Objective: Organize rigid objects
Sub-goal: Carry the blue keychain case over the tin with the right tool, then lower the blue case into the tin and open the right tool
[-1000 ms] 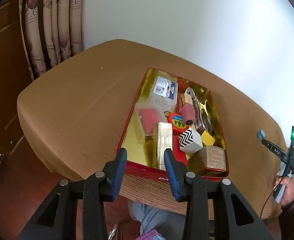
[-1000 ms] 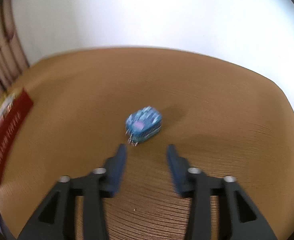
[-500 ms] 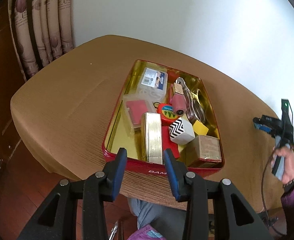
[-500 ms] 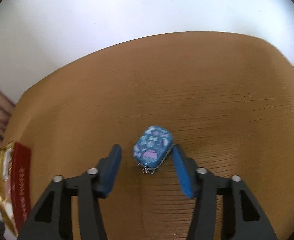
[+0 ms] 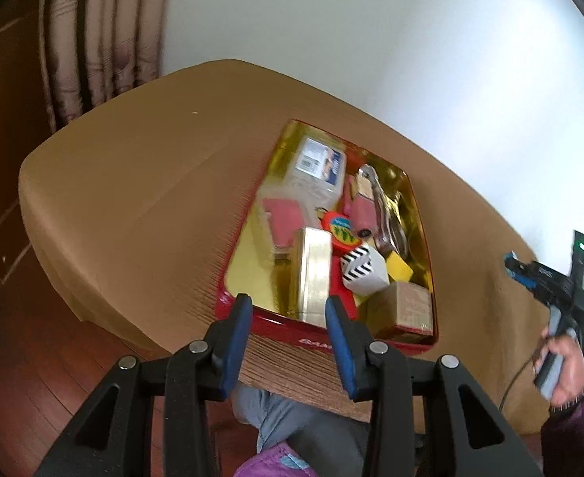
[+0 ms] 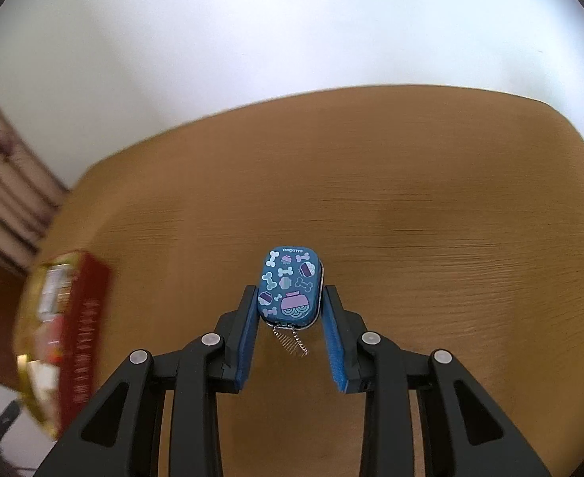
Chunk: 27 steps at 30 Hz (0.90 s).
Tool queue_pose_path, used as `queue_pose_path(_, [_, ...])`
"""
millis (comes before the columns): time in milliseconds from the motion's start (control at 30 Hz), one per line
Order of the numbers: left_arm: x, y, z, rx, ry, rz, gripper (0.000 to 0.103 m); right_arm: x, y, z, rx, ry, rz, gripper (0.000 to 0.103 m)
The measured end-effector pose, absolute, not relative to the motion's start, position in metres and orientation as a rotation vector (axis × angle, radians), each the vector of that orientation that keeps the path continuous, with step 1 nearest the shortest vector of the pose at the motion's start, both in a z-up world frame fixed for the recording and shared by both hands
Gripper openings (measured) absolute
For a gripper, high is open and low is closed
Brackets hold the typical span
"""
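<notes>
My right gripper (image 6: pixel 289 306) is shut on a small blue tin (image 6: pixel 290 287) printed with bones and jars; a short chain (image 6: pixel 290 341) hangs from its near end, above the brown table. A red tray with a gold inside (image 5: pixel 252 320) holds several objects: a gold box (image 5: pixel 312 274), a zigzag-patterned cube (image 5: pixel 363 272), a cardboard box (image 5: pixel 405 308), a pink case (image 5: pixel 286 222), a clear plastic box (image 5: pixel 318 169). My left gripper (image 5: pixel 286 312) is open and empty, held over the tray's near edge. The tray also shows blurred in the right wrist view (image 6: pixel 73 342).
The round brown table (image 5: pixel 133 183) stands against a white wall, with curtains (image 5: pixel 93 31) at the left. The table's near edge drops to a dark wooden floor (image 5: pixel 33 357). The right gripper and the hand holding it (image 5: pixel 558 318) show at the right in the left wrist view.
My right gripper closed on the blue tin, lifted it and swung left; the tray edge has come into its view. My left gripper stayed open and drifted slightly over the tray's near edge.
</notes>
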<state>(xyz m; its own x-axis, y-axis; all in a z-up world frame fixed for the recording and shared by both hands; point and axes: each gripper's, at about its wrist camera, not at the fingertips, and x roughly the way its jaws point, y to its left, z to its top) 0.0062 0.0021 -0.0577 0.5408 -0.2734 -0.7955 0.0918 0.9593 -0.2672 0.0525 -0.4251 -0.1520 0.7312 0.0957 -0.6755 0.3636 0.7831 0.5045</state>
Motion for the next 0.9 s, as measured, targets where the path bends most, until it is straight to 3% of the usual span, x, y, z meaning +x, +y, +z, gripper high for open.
queue_pose_path(167, [0.010,0.013,-0.061,-0.253,0.993,-0.182,0.039,0.075,-0.365,-0.102,0.624,0.719,0.031,0.029])
queue_pose_path(433, [0.014,0.015,-0.067,-0.219,1.010,-0.128,0.039,0.113,-0.269,-0.070,0.524,0.773,0.275,0.029])
queue_pose_path(900, [0.016,0.019,-0.066,-0.162,0.988,-0.074,0.043,0.149,-0.189,-0.080,0.411,0.840,0.360,0.029])
